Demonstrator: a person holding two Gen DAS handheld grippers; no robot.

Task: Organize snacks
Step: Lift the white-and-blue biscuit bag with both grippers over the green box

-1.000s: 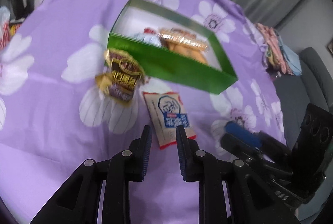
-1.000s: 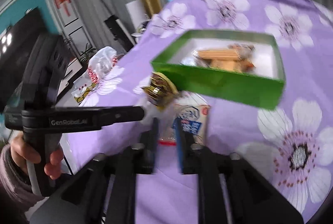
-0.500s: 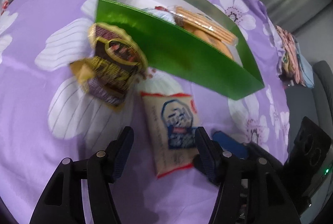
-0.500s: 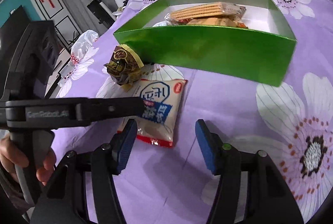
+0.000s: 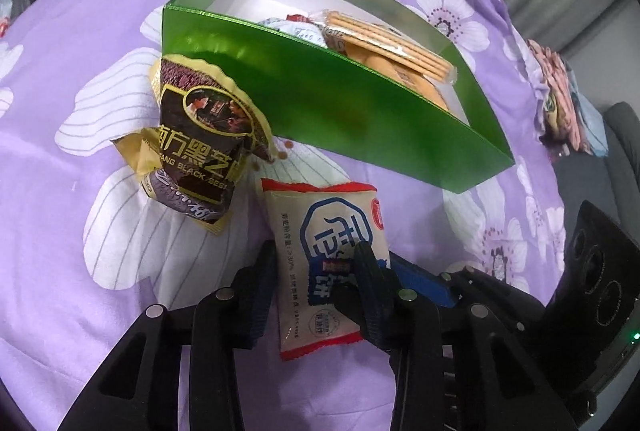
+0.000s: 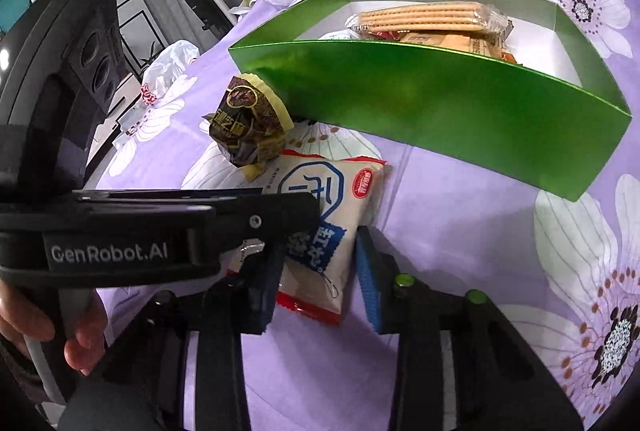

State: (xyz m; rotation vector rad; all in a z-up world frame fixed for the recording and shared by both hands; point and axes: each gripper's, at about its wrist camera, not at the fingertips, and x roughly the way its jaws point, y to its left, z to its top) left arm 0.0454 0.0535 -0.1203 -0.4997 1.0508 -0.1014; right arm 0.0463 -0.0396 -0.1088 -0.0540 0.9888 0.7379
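A white snack packet (image 5: 320, 243) with a blue logo lies flat on the purple cloth, just in front of the green box (image 5: 340, 111). My left gripper (image 5: 316, 271) is closing on it: one finger is at its left edge and the other presses on its right part. My right gripper (image 6: 320, 271) straddles the same packet (image 6: 320, 199) and is also closing, with a thin gap at its blue right pad (image 6: 366, 271). The left gripper's fingers (image 6: 296, 211) cross in from the left over the packet. Biscuit packs (image 6: 420, 17) lie inside the box (image 6: 440, 103).
A brown-and-gold sachet (image 5: 200, 143) leans against the box's near left corner, close to the packet. A white plastic bag (image 6: 168, 67) sits at the cloth's far left edge. Crumpled packets (image 5: 560, 91) lie at the right edge. A person's hand (image 6: 80, 343) holds the left gripper's handle.
Both grippers have come down and forward to the white packet. Their jaws spread wide half a second ago and have since narrowed around it.
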